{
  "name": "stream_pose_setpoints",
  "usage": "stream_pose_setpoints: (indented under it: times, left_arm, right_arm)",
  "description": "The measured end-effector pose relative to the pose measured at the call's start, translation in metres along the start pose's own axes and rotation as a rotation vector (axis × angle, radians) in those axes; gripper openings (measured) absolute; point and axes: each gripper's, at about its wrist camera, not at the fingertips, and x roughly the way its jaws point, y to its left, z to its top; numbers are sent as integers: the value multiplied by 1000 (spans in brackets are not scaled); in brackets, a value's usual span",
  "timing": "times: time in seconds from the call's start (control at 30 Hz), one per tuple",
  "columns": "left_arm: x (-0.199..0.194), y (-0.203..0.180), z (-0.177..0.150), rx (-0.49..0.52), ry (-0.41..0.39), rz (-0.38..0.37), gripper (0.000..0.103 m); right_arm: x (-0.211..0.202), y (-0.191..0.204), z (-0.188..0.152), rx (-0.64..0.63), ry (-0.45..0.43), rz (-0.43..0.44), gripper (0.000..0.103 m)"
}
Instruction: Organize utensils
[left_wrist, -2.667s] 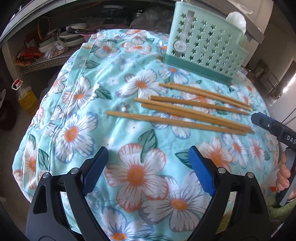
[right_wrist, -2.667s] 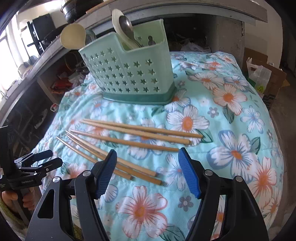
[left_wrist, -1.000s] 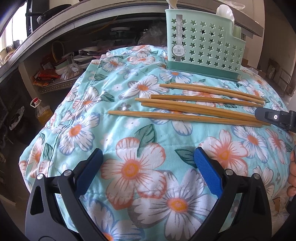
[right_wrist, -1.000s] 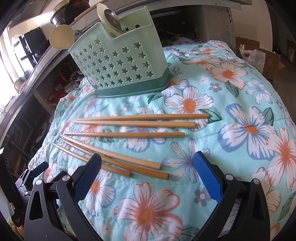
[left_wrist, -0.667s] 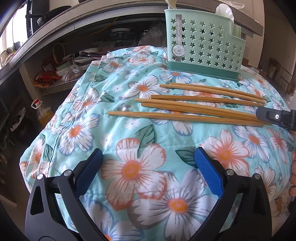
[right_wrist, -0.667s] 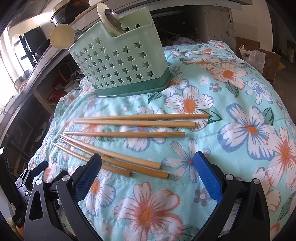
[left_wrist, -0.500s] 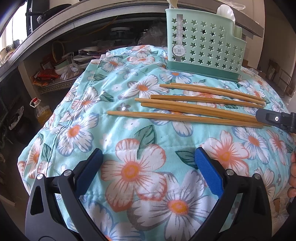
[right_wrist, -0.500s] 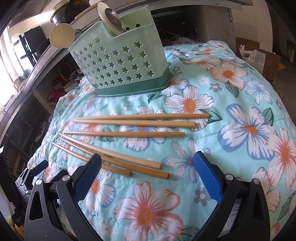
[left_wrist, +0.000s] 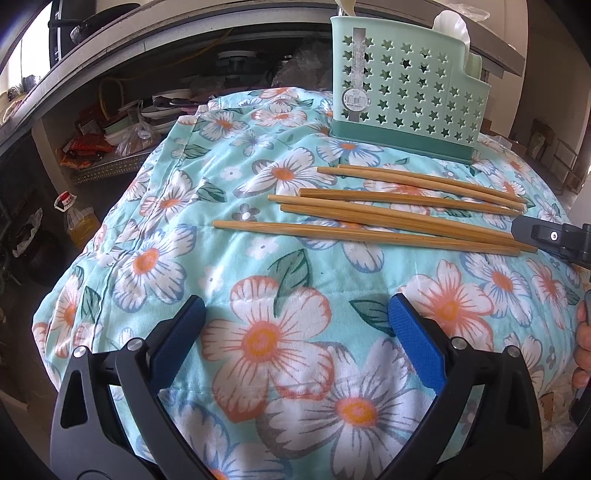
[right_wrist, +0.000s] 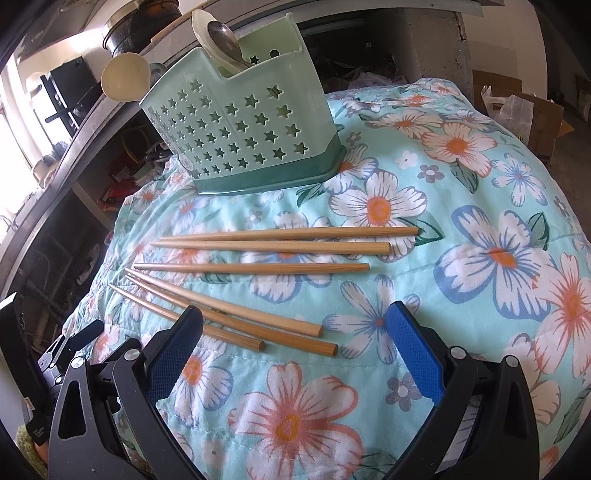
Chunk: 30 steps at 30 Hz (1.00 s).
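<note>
Several wooden chopsticks (left_wrist: 388, 218) lie loose and roughly parallel on a floral turquoise cloth (left_wrist: 258, 332); they also show in the right wrist view (right_wrist: 266, 266). A mint green holder with star holes (left_wrist: 402, 92) stands upright behind them, and in the right wrist view (right_wrist: 240, 136) it holds spoons (right_wrist: 218, 37). My left gripper (left_wrist: 295, 332) is open and empty, short of the chopsticks. My right gripper (right_wrist: 295, 336) is open and empty, with the thick ends of the nearest chopsticks between its fingers.
Cluttered shelves (left_wrist: 122, 129) under a counter stand behind the cloth. An oil bottle (left_wrist: 79, 221) sits on the floor at the left. Cardboard boxes (right_wrist: 524, 114) stand at the far right. The cloth drops away at its edges.
Both grippers have opened wider and shifted slightly since 2.7 s ago. Over the last second almost nothing has moved. The chopsticks lie as before.
</note>
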Motion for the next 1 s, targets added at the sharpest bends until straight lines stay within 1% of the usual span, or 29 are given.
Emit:
stream_pose_setpoints:
  times: [0.1,0.17,0.3,0.4,0.47,0.5,0.57,0.63,0.73,0.8,0.97,1.0]
  left_arm:
    - [-4,4,3,-10,8,-44,96]
    - [-10,7,6,-27,-3,-85,96]
    - [-24,11,19,-69,-47,-190,95]
    - [-27,15,32,-126,-59,-284,94]
    - [-25,20,38,-179,-46,-341,89]
    - [-21,23,40,-215,-28,-368,82]
    - [-7,31,44,-302,27,-404,74]
    - [3,40,40,-399,81,-451,61]
    - [19,50,33,-527,143,-518,53]
    - [27,55,30,-592,171,-541,50]
    - [45,65,26,-745,201,-590,41]
    - [49,68,25,-782,207,-594,37]
  right_arm:
    - [-1,-6,3,6,20,50,97]
    - [-2,-12,6,17,38,96,97]
    - [-5,-22,11,47,64,172,97]
    - [-9,-26,13,65,69,198,97]
    - [-11,-26,14,64,64,201,97]
    - [-13,-26,14,64,61,202,96]
    - [-15,-28,13,67,58,201,94]
    - [-17,-30,13,75,58,198,92]
    - [-20,-35,13,87,56,193,91]
    - [-19,-38,14,90,55,189,91]
    - [-17,-38,12,89,59,179,89]
    - [-17,-38,12,87,60,177,89]
